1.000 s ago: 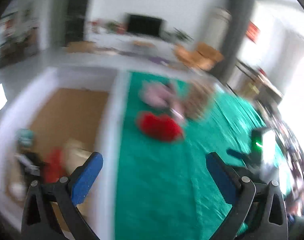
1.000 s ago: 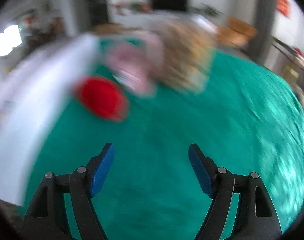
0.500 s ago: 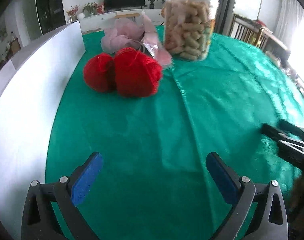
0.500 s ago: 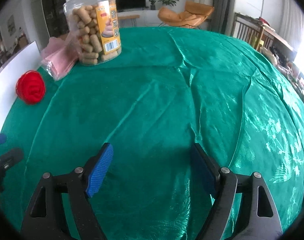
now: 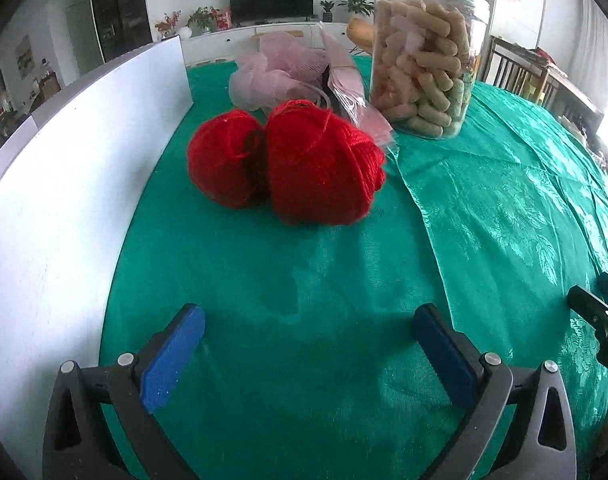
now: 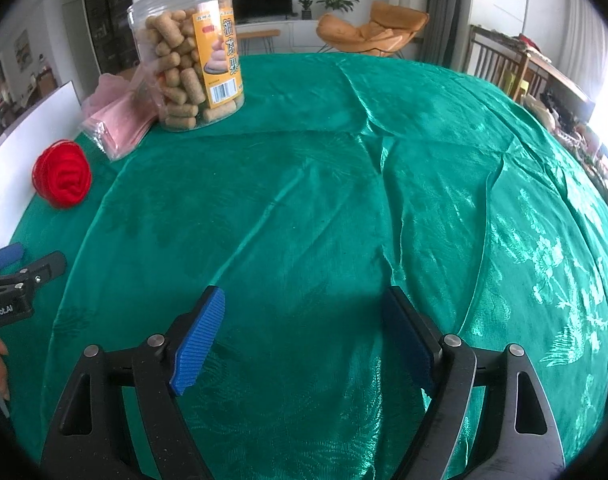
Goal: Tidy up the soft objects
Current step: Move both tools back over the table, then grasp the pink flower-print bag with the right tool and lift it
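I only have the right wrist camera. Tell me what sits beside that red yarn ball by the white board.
Observer: A second yarn ball, also red, touches the near yarn ball on its board side.
Operator: Report what lies behind them.
Observer: A pink mesh pouf, next to the pink packet.
Operator: Check the left gripper.
Observer: The left gripper is short of the yarn, fingers open, only green cloth between them.

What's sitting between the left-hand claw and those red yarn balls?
Nothing: only bare green satin tablecloth lies between the open left gripper and the two red yarn balls, as the left wrist view shows.
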`<action>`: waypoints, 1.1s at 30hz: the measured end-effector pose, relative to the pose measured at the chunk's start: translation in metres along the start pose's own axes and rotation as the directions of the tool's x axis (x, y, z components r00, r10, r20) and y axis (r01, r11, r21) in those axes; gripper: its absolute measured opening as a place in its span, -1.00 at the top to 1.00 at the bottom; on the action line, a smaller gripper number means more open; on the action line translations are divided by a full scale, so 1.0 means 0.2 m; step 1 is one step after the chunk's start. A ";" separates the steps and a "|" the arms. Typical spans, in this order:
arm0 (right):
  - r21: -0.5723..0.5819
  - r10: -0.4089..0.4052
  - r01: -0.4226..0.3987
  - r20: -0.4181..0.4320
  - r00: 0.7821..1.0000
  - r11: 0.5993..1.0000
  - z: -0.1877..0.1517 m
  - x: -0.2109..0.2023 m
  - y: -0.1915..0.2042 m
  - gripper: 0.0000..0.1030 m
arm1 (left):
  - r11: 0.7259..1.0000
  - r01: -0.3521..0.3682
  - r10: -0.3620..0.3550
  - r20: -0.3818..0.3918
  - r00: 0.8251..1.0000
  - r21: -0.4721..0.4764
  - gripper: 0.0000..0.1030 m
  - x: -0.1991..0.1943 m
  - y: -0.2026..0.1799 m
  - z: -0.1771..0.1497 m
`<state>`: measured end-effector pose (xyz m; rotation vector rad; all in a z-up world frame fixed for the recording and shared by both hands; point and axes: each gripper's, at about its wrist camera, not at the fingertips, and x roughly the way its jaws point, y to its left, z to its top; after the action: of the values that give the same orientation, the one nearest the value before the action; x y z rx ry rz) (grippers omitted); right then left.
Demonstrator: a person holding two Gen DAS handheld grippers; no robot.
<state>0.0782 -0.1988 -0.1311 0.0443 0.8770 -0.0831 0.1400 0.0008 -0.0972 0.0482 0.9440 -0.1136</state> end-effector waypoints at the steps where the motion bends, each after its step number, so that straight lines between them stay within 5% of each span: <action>1: 0.000 0.000 0.000 0.000 1.000 1.000 0.00 0.00 0.00 -0.62 | 1.000 0.000 0.000 0.000 1.000 0.000 -1.00 0.00 0.00 0.00; 15: 0.043 0.009 -0.007 -0.027 1.000 0.999 0.08 0.01 0.04 -0.63 | 1.000 0.000 0.000 0.000 1.000 0.000 -1.00 0.00 0.00 0.00; 18: 0.049 0.157 -0.159 0.031 0.987 0.986 0.27 0.01 0.17 -0.63 | 1.000 0.000 0.000 0.000 1.000 0.000 -1.00 0.00 0.00 0.00; 22: -0.081 0.316 -0.310 0.061 0.947 0.947 0.55 0.06 0.50 -0.60 | 1.000 0.000 0.000 0.000 1.000 0.000 -1.00 0.00 0.00 0.00; 27: -0.215 0.305 -0.310 -0.058 0.951 0.926 0.75 0.27 0.88 -0.55 | 1.000 0.001 -0.001 0.000 1.000 0.000 -1.00 0.00 0.00 0.00; 28: -0.225 0.274 -0.286 -0.082 0.958 0.932 0.77 0.32 0.91 -0.48 | 1.000 0.001 -0.001 0.001 1.000 0.000 -1.00 -0.01 -0.01 0.00; 30: -0.218 0.241 -0.265 -0.130 0.962 0.939 0.78 0.39 0.92 0.76 | 1.000 0.001 -0.001 0.001 1.000 0.000 -1.00 -0.01 0.00 0.00; 33: -0.148 0.287 -0.303 -0.118 0.950 0.941 0.75 0.34 0.81 0.78 | 1.000 0.002 -0.002 0.001 1.000 0.000 -1.00 -0.01 0.00 -0.01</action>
<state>0.2511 -0.0524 -0.0865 0.0250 0.9609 0.2756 0.1379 0.0011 -0.0961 0.0472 0.9433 -0.1154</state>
